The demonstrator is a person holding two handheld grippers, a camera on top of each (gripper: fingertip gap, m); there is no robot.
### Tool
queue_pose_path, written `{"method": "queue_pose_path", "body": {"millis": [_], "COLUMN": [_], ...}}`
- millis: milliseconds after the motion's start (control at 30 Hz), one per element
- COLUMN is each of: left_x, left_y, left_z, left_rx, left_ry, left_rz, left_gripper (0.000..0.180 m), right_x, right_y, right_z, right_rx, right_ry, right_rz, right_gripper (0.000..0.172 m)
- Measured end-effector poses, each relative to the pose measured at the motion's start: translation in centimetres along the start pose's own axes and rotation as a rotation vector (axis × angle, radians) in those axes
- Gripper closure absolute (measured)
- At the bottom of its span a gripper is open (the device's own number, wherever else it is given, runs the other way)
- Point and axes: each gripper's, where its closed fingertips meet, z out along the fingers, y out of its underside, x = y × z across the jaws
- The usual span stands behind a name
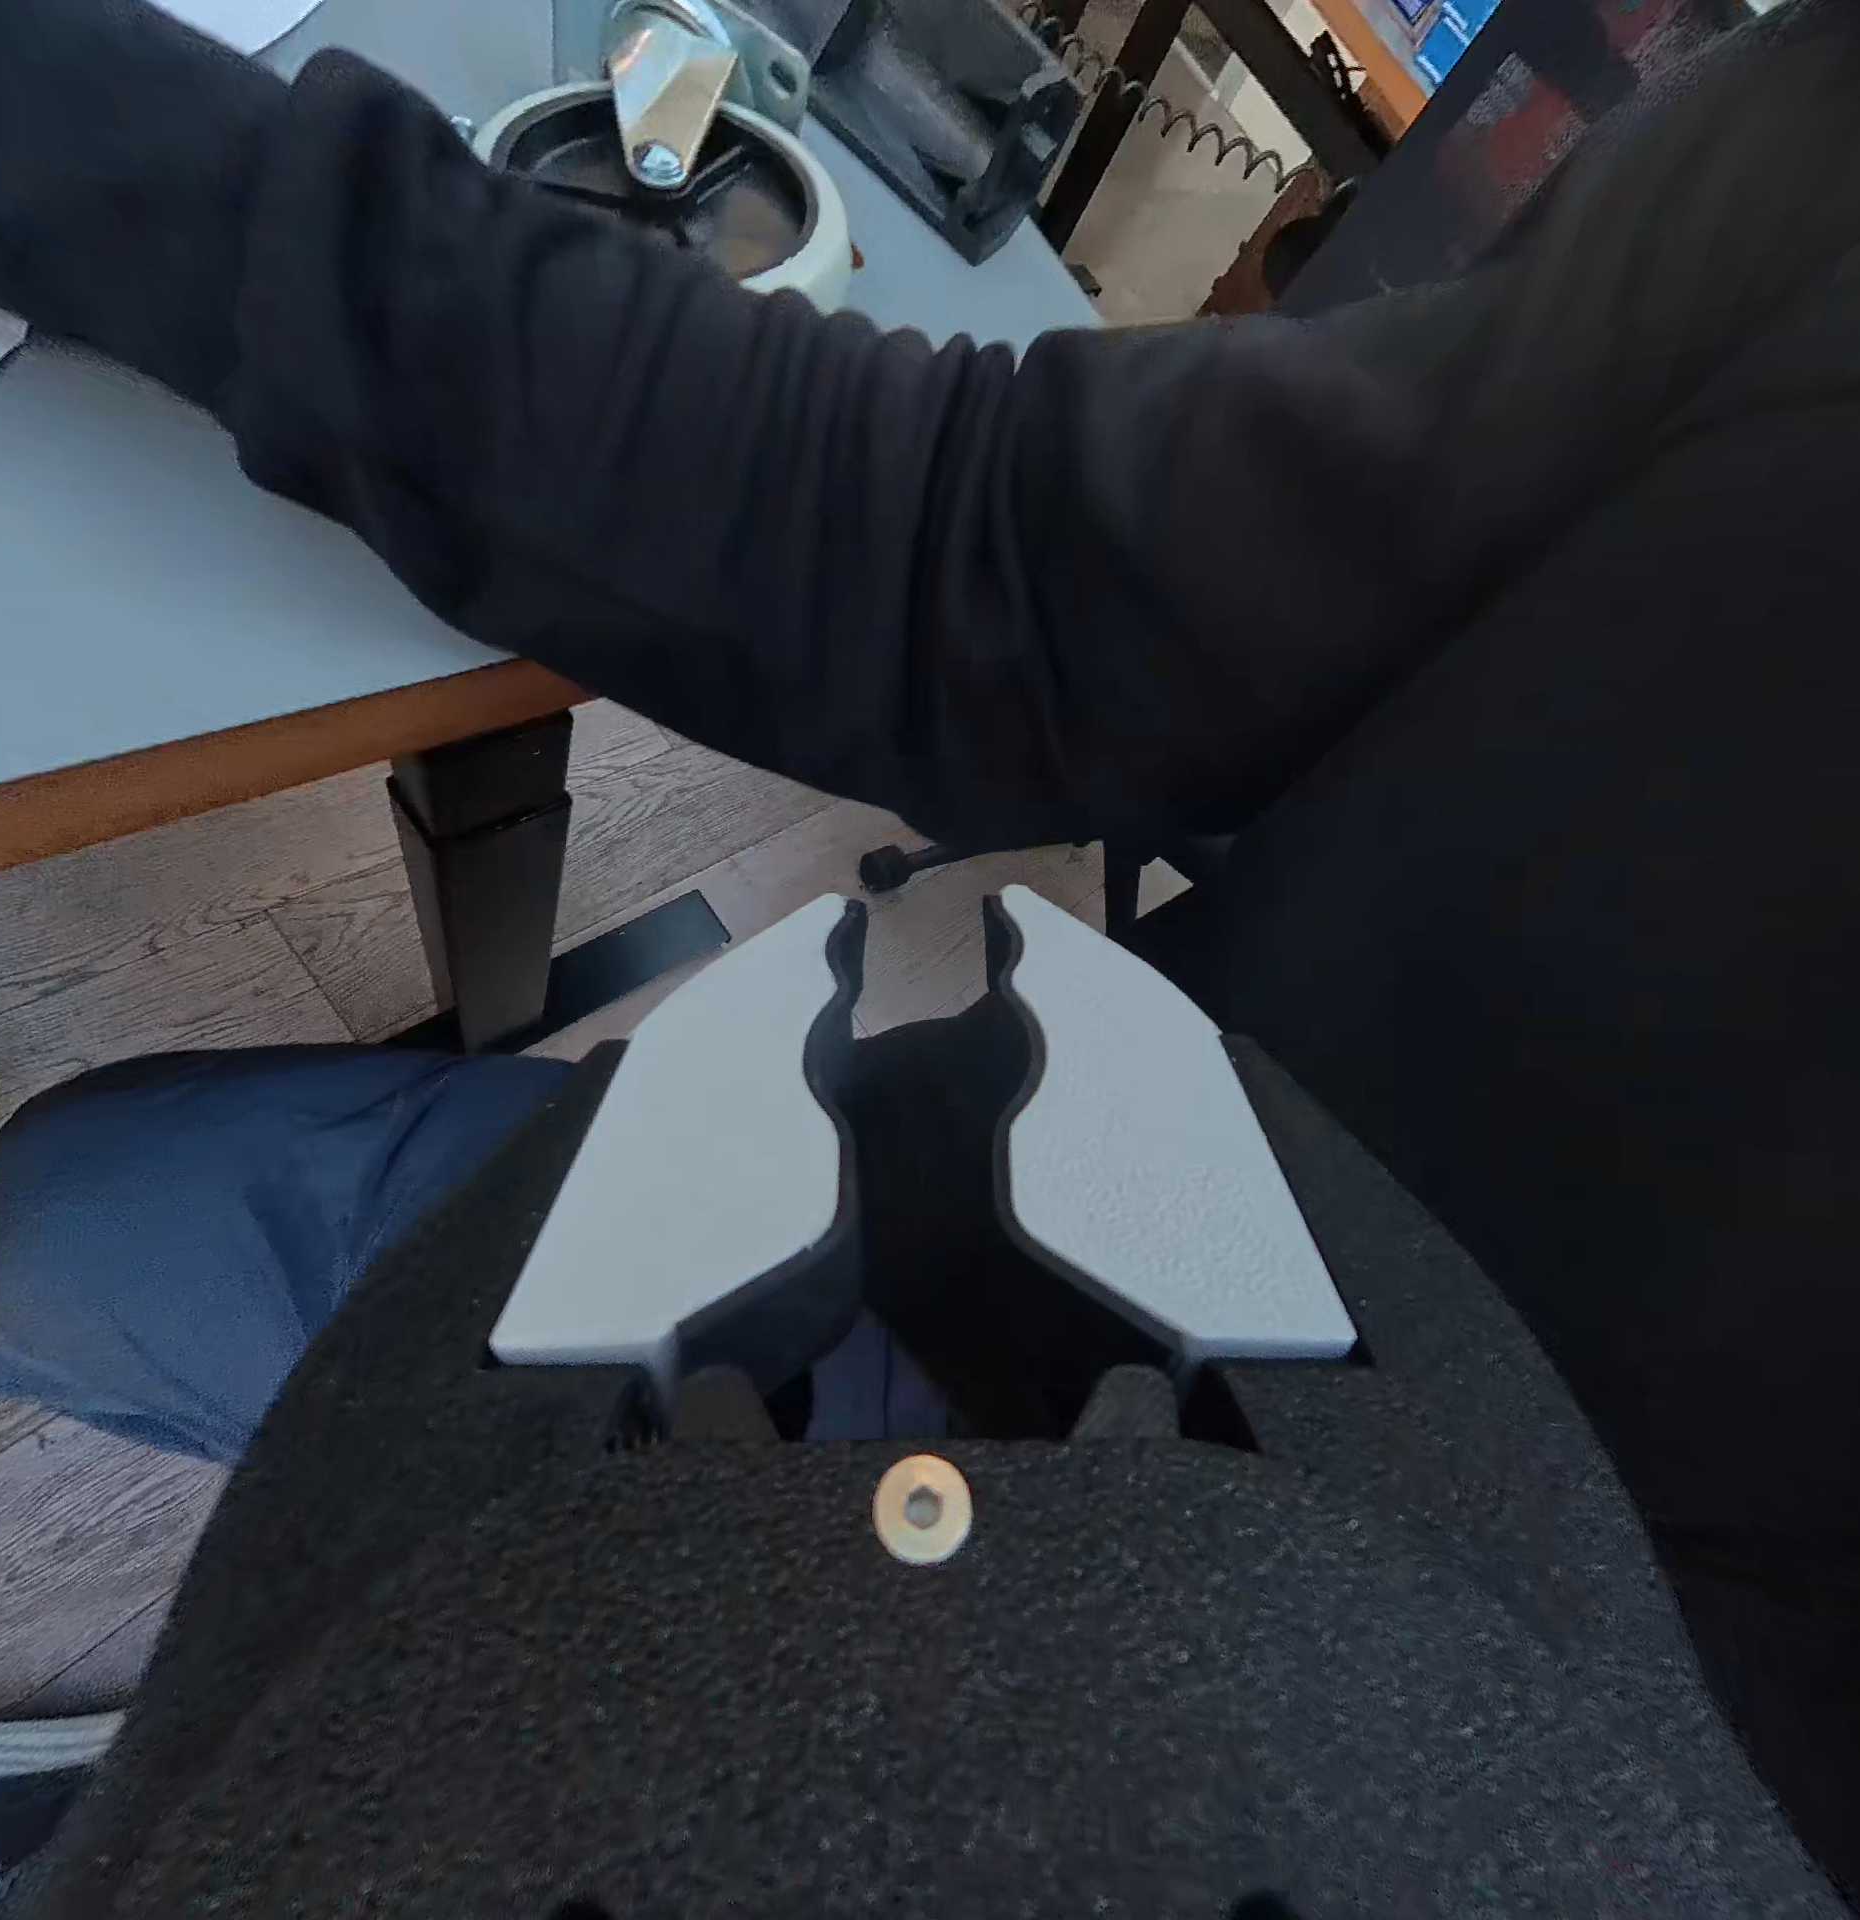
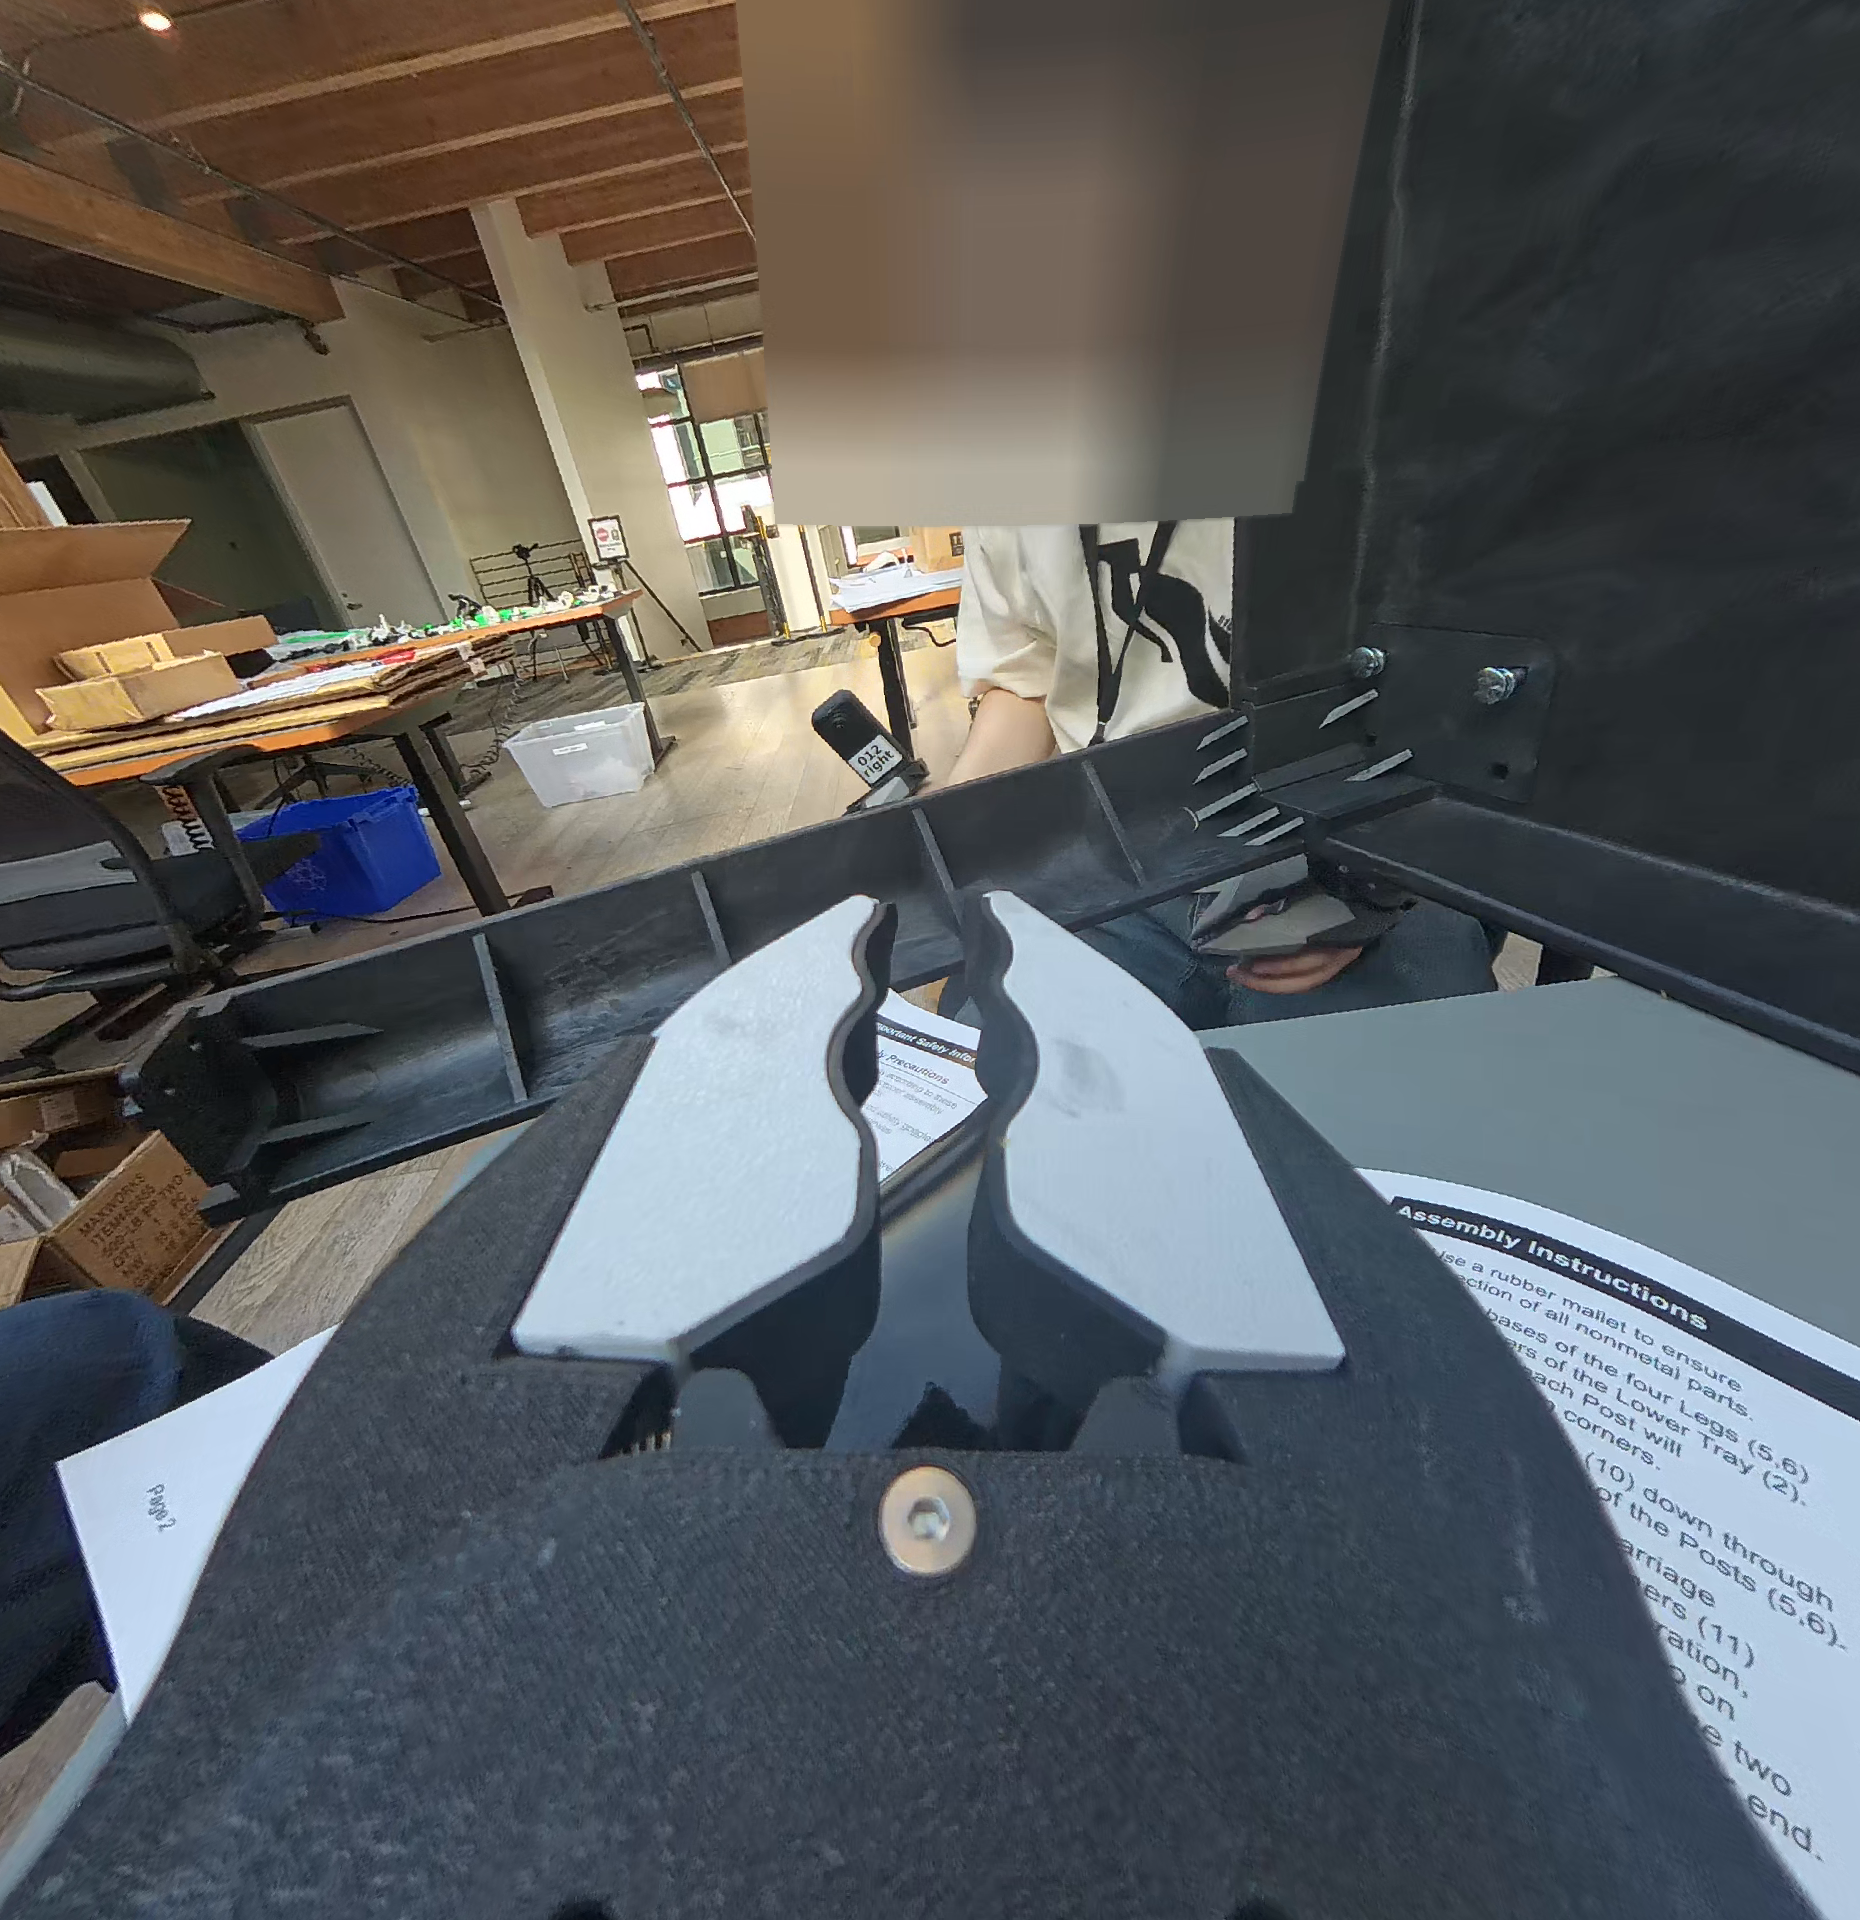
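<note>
Hanging below the table [image 1: 178, 582], the left hand-held gripper [image 1: 926, 914] gapes bare; the right hand-held gripper [image 2: 931, 914] likewise.

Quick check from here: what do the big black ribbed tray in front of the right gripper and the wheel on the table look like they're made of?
Black ribbed tray: seemingly moulded plastic, matte and scuffed, with thin cast-in ribs. Wheel on the table: a pale, smooth tyre, perhaps rubber or plastic, around a dark hub; its bracket looks like shiny plated metal.
</note>
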Motion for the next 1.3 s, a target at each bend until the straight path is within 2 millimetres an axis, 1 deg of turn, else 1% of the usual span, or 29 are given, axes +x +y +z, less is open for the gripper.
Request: {"method": "queue_pose_path", "body": {"millis": [100,200,267,500,633,667,733,833,933,1000,1067,1167,1233,1300], "left_x": [-1.8,-2.8,-3.2,-4.4,-5.8,-6.1,-6.6,-7.7,-10.3,-12.6,-15.0,-18.6,-20.7,-22.4], "left_y": [3.3,5.9,7.2,9.9,10.7,10.5,9.2,5.6,1.4,-1.5,-3.9,-6.0,-7.0,-7.5], "left_z": [0.4,1.3,2.0,4.4,5.7,5.8,5.5,3.9,1.8,0.3,-0.5,0.1,0.8,1.8], "left_rx": [0.009,0.037,0.053,0.097,0.093,0.099,0.14,0.202,0.221,0.232,0.223,0.141,0.095,0.048], "left_ry": [-0.014,0.007,0.021,0.036,0.008,-0.003,-0.044,-0.147,-0.32,-0.449,-0.553,-0.655,-0.696,-0.705], "left_rz": [-0.019,-0.071,-0.106,-0.151,-0.15,-0.151,-0.12,-0.021,0.085,0.121,0.122,0.076,0.063,0.046], "left_gripper": [0.158,0.158,0.158,0.158,0.158,0.158,0.157,0.158,0.158,0.158,0.158,0.158,0.158,0.158], "right_x": [-0.1,-0.3,-0.2,-0.2,-0.2,-0.2,-0.1,0.0,0.0,0.0,-0.1,-0.3,-0.4,-0.4], "right_y": [-0.2,-0.1,0.1,-0.1,-0.3,-0.4,-0.5,-0.7,-0.8,-0.8,-0.7,-0.7,-0.8,-0.9], "right_z": [0.1,0.1,0.1,0.0,0.0,-0.1,-0.2,-0.3,-0.3,-0.3,-0.3,-0.2,-0.3,-0.3], "right_rx": [0.006,-0.001,-0.008,0.006,0.007,0.011,0.02,0.03,0.038,0.039,0.036,0.032,0.034,0.036], "right_ry": [-0.004,-0.004,-0.003,-0.012,-0.015,-0.015,-0.016,-0.024,-0.034,-0.041,-0.049,-0.057,-0.059,-0.06], "right_rz": [-0.003,-0.021,-0.029,-0.01,-0.013,-0.011,-0.002,0.016,0.033,0.043,0.047,0.04,0.034,0.033], "right_gripper": [0.159,0.159,0.159,0.159,0.159,0.159,0.158,0.158,0.158,0.158,0.158,0.158,0.158,0.158]}}
